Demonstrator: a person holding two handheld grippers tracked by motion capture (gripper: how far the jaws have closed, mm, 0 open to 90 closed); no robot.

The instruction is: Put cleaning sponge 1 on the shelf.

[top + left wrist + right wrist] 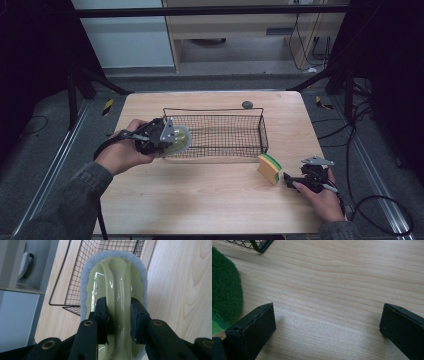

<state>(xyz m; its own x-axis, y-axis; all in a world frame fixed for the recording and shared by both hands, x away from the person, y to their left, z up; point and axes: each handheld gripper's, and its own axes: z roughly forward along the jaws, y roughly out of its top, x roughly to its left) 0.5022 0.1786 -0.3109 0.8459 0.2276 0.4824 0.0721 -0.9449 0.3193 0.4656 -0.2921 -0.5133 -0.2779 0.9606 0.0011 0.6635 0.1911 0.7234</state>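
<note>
My left gripper [167, 137] is shut on the raised handle of a pale green scrubber with a grey pad rim [115, 282], held at the left end of the black wire basket [215, 131]. In the left gripper view both jaws pinch the handle ridge, and the basket [75, 277] lies beyond. A yellow sponge with a green scouring side [269, 168] stands on the table in front of the basket's right corner. My right gripper [289, 179] rests open just right of that sponge, whose green face [224, 290] shows beside the left jaw in the right gripper view.
A small dark round object [247, 104] lies on the wooden table [210, 200] behind the basket. A basket corner [259, 245] sits at the top left of the right gripper view. Black frame legs and cables surround the table on the floor.
</note>
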